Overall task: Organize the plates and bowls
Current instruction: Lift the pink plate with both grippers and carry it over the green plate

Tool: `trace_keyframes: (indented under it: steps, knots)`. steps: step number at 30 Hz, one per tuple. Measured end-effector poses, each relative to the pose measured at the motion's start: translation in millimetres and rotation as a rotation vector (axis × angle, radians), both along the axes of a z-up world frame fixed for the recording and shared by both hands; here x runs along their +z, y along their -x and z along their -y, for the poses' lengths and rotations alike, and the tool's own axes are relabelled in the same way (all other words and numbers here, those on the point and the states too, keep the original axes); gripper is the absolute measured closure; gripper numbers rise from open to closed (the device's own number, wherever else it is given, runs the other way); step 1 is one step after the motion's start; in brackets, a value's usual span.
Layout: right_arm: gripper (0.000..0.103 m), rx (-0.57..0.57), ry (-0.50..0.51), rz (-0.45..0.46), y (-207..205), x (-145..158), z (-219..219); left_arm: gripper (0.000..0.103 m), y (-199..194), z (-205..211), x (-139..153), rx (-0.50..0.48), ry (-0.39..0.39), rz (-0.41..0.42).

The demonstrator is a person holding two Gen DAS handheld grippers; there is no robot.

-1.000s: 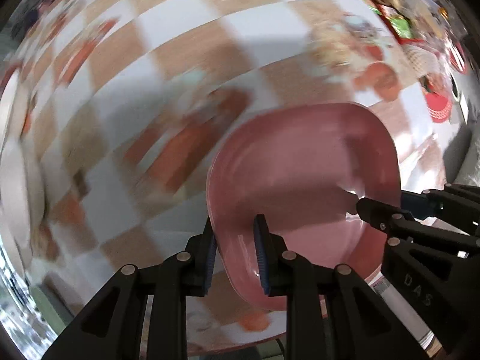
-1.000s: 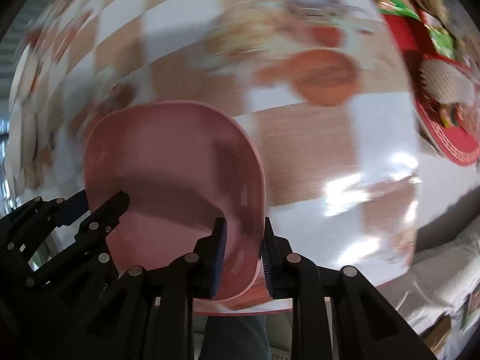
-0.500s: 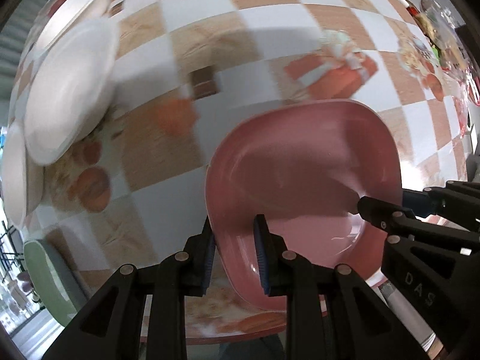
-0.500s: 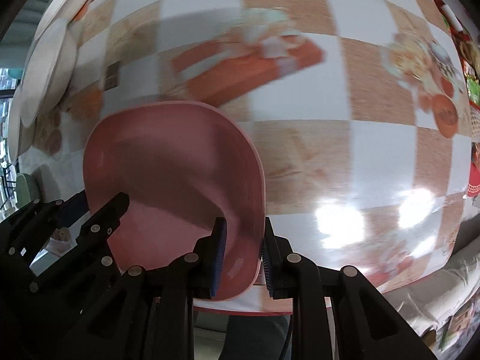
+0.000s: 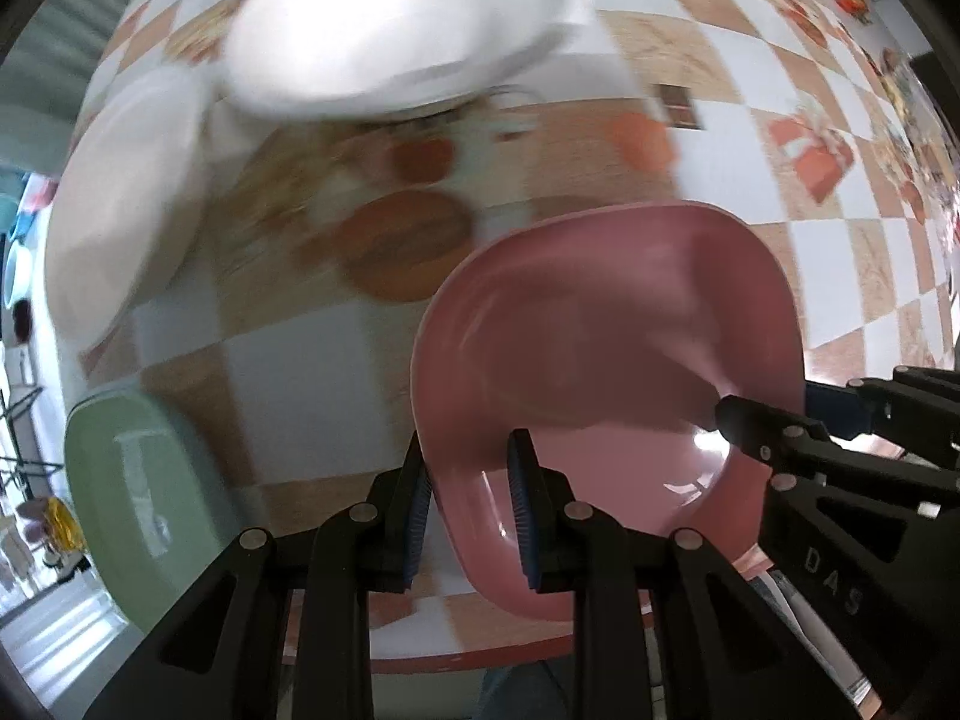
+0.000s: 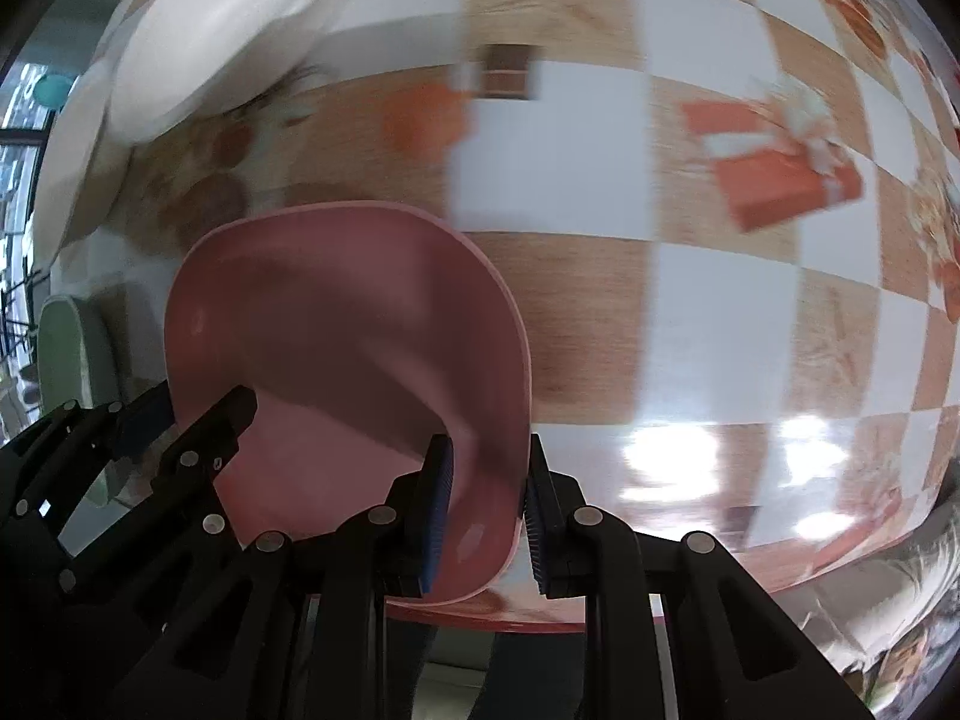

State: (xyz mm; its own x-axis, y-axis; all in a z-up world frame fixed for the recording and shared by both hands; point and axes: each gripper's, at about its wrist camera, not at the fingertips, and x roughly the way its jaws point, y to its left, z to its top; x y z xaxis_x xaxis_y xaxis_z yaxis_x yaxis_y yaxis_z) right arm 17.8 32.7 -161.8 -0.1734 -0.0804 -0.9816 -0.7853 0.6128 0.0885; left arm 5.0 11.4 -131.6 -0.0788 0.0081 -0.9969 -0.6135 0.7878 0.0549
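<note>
A pink, square-cornered plate (image 5: 606,354) hangs above the checkered tablecloth, carried by both grippers. My left gripper (image 5: 468,504) is shut on its left rim, one pad inside and one outside. My right gripper (image 6: 486,516) is shut on the opposite rim of the pink plate (image 6: 348,336). In the left wrist view the right gripper (image 5: 774,426) shows at the plate's right edge. White plates (image 5: 396,24) lie at the table's far left, and a green plate (image 5: 132,498) sits at the near left edge.
The tablecloth (image 6: 690,312) has brown and white squares with printed orange gift boxes. Another white plate (image 5: 120,204) lies along the left side. The table's front edge (image 5: 480,654) runs just below the grippers, with floor beyond it.
Both grippers have carried the pink plate leftward across the table. The white plates now fill the upper left of the views, and the green plate has come closer.
</note>
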Motion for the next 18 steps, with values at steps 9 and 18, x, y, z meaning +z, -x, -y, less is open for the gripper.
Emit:
trace_keyframes:
  steps: [9,18]
  knots:
    - [0.076,0.031,0.005,-0.001,43.9,1.9,-24.4,0.077,14.3,-23.3,-3.6,0.033,-0.013,-0.002]
    - [0.073,0.036,0.003,-0.002,53.8,5.2,-31.6,0.077,4.1,-6.2,-7.5,0.023,-0.027,0.011]
